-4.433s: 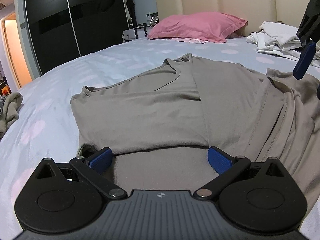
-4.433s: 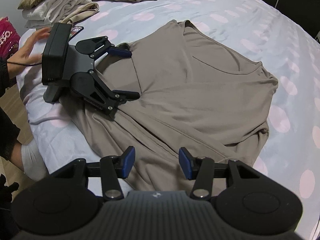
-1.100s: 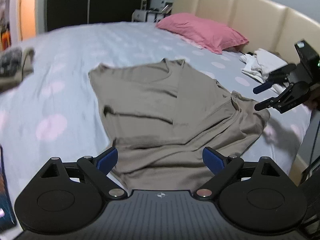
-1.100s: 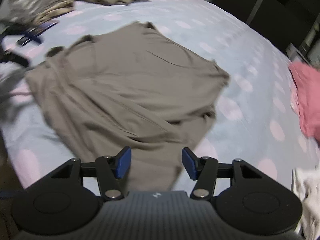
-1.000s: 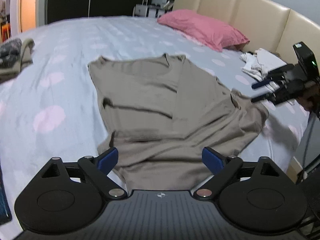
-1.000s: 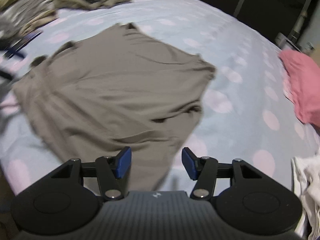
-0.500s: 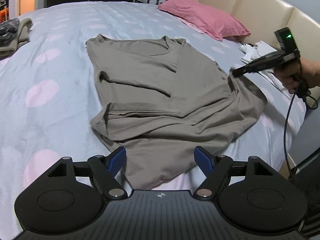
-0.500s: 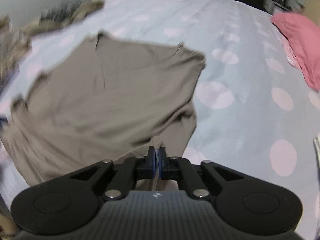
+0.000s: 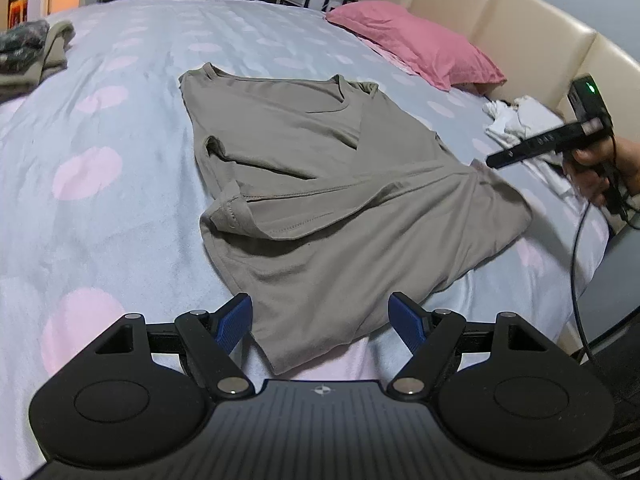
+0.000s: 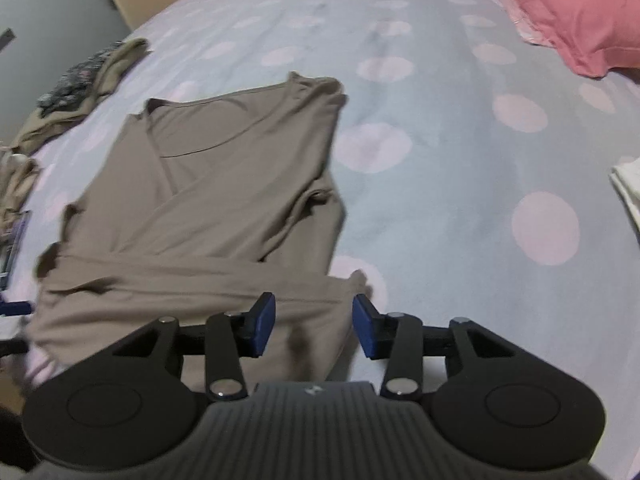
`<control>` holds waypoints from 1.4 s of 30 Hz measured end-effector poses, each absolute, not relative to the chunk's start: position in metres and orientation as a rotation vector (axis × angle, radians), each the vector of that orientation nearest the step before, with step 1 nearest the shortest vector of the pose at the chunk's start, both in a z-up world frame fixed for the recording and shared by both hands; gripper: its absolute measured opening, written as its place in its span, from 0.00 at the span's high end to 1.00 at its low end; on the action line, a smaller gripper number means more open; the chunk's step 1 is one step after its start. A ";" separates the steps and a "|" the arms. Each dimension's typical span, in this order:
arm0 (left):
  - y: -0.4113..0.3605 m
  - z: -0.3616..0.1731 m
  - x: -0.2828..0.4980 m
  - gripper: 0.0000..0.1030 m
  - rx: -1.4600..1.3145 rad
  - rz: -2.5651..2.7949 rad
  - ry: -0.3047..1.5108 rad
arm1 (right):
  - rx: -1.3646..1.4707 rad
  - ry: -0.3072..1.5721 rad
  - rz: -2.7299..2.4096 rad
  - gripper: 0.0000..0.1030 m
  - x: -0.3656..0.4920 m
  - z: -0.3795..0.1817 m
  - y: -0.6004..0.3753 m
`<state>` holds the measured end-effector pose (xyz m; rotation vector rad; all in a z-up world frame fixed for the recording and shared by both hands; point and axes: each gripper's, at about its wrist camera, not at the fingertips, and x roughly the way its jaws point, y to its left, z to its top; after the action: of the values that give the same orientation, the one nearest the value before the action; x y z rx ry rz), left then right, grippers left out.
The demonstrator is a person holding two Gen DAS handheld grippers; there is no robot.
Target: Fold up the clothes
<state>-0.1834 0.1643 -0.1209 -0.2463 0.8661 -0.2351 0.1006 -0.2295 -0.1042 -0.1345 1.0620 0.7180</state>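
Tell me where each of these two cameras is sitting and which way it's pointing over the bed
Left wrist: on the left gripper, open at the taupe shirt hem, facing the headboard; the person's hand holds the right gripper there.
Right wrist: on the right gripper, open, at the shirt's other side, looking across the bed.
Shared: shirt, pink pillow, dotted sheet.

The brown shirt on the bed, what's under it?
Under the brown shirt lies the pale blue sheet with pink dots. The shirt's folded layers hide the sheet directly beneath, so anything there cannot be seen.
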 end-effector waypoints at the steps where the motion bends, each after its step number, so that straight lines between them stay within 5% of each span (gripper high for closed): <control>1: 0.165 -0.121 -0.184 0.37 -0.263 -0.236 0.869 | -0.129 1.066 0.739 0.52 0.097 -0.102 -0.234; 12: 0.177 -0.118 -0.195 0.43 -0.363 -0.122 0.917 | -0.203 1.191 0.877 0.55 0.047 -0.128 -0.250; 14: 0.182 -0.115 -0.197 0.62 -0.388 -0.130 0.919 | -0.209 1.198 0.886 0.69 0.044 -0.131 -0.245; 16: 0.186 -0.111 -0.199 0.93 -0.413 -0.139 0.922 | -0.253 1.199 0.873 0.87 0.042 -0.133 -0.239; 17: 0.189 -0.109 -0.200 0.95 -0.426 -0.143 0.923 | -0.254 1.205 0.862 0.91 0.044 -0.132 -0.239; 26: 0.199 -0.108 -0.212 0.96 -0.475 -0.162 0.993 | -0.059 1.265 0.942 0.96 0.054 -0.073 -0.271; 33: 0.190 -0.136 -0.227 0.89 -0.394 -0.143 1.154 | -0.240 1.417 0.919 0.94 0.038 -0.118 -0.257; 35: 0.191 -0.127 -0.227 0.84 -0.365 -0.119 1.146 | -0.366 1.425 0.864 0.84 0.040 -0.129 -0.253; 37: 0.191 -0.114 -0.227 0.58 -0.309 -0.078 1.127 | -0.393 1.386 0.856 0.71 0.049 -0.121 -0.254; 38: 0.190 -0.107 -0.226 0.53 -0.245 -0.045 1.119 | -0.373 1.360 0.852 0.62 0.056 -0.115 -0.256; 42: 0.193 -0.091 -0.213 0.53 -0.079 -0.080 1.102 | -0.296 1.226 0.805 0.56 0.076 -0.096 -0.253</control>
<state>-0.2131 0.1933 -0.0913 -0.0794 1.1017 -0.0795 0.0762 -0.2531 -0.0957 -0.2958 1.2259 0.8049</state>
